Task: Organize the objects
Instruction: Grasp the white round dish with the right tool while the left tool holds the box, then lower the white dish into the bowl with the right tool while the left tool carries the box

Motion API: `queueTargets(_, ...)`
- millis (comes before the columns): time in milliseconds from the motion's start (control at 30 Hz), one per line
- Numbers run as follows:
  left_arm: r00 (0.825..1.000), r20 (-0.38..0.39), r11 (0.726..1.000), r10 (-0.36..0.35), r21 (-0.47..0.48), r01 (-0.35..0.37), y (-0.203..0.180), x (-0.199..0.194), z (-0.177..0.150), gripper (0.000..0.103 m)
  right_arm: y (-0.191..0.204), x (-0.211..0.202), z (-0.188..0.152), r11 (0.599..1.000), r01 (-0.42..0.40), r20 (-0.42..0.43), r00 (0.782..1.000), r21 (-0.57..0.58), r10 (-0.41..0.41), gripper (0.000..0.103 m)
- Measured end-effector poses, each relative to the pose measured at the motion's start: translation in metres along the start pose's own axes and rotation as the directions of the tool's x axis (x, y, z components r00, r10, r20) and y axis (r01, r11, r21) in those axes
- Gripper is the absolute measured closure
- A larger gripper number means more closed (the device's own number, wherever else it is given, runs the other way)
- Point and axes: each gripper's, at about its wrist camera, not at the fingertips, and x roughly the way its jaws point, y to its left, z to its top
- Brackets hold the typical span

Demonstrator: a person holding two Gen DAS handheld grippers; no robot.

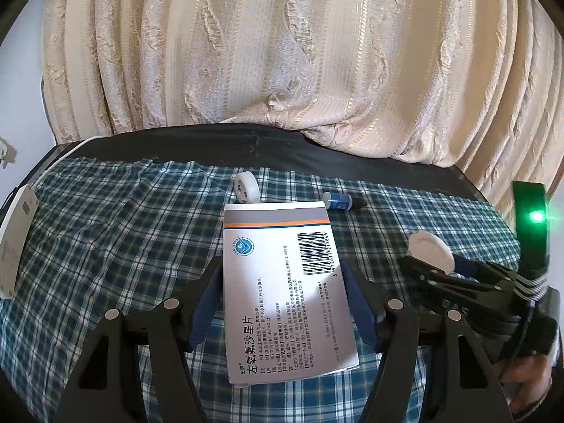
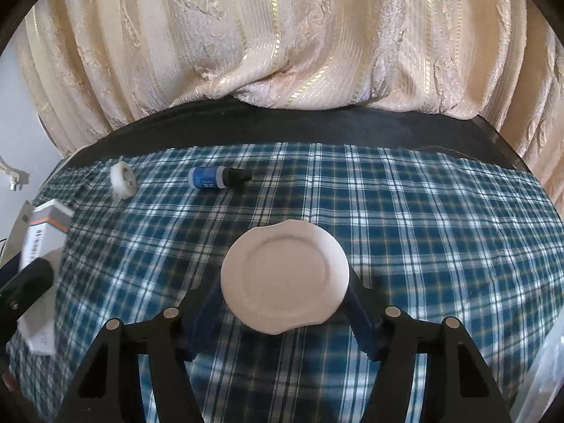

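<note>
Left tool (image 1: 283, 278) clamped on a white medicine box (image 1: 282, 282), blue pads (image 1: 208, 303) pressing its two long sides, barcode and Chinese print facing up. Box held level, poking forward past the fingertips, over a blue-and-white plaid cloth (image 1: 123, 229) spread on a dark worktop (image 1: 211, 144).

Right tool (image 2: 285, 282) closed on a round white lid-like disc (image 2: 284, 276), wavy-edged, with a raised ring on its upper face; blue pads (image 2: 359, 317) gripping its left and right rim. Disc lifted above the same plaid cloth (image 2: 423, 229). Seen also from the left wrist view, off to the right of the left tool: right tool (image 1: 437, 257) with the disc (image 1: 430, 246) edge-on, and a green light (image 1: 535, 216) glowing on the body behind it.

Ahead of the left tool, just beyond the far end of the box: a white tape roll (image 1: 246, 187) standing on edge, and to its right a small blue-labelled dropper bottle (image 1: 342, 201) with a black cap, lying on its side. From the right tool, both ahead and to the left: tape roll (image 2: 122, 178) farther left, dropper bottle (image 2: 218, 177) nearer the middle, cap pointing right. Roll and bottle near each other, not touching.

Far left of the right tool: medicine box (image 2: 46, 243) in the left tool's grip, tilted in the fisheye.

Far left of the left tool: a flat white device (image 1: 16, 243) lying at the cloth's edge. Behind the worktop: a cream embossed curtain (image 1: 282, 53) hanging in folds, its hem resting on the dark back strip.
</note>
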Motion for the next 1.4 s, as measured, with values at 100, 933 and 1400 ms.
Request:
queueTargets(100,1.000,-0.002,1.000,-0.008,0.002,0.008,-0.002,0.000,-0.001,0.036,-0.002,-0.012,-0.006,1.000,-0.010,0.013,1.000,0.009,0.009,0.035)
queueTargets(933,0.998,0.018,0.996,-0.055,0.074,0.054,-0.030,-0.014,-0.011,0.036,-0.021,-0.109,-0.055,0.997,0.030,0.168,0.985,0.072,-0.042,0.035)
queueTargets(1400,0.996,0.014,0.990,-0.090,0.114,0.087,-0.045,-0.020,-0.019,0.036,-0.068,-0.151,-0.072,0.972,0.122,0.219,0.962,0.201,-0.166,0.035)
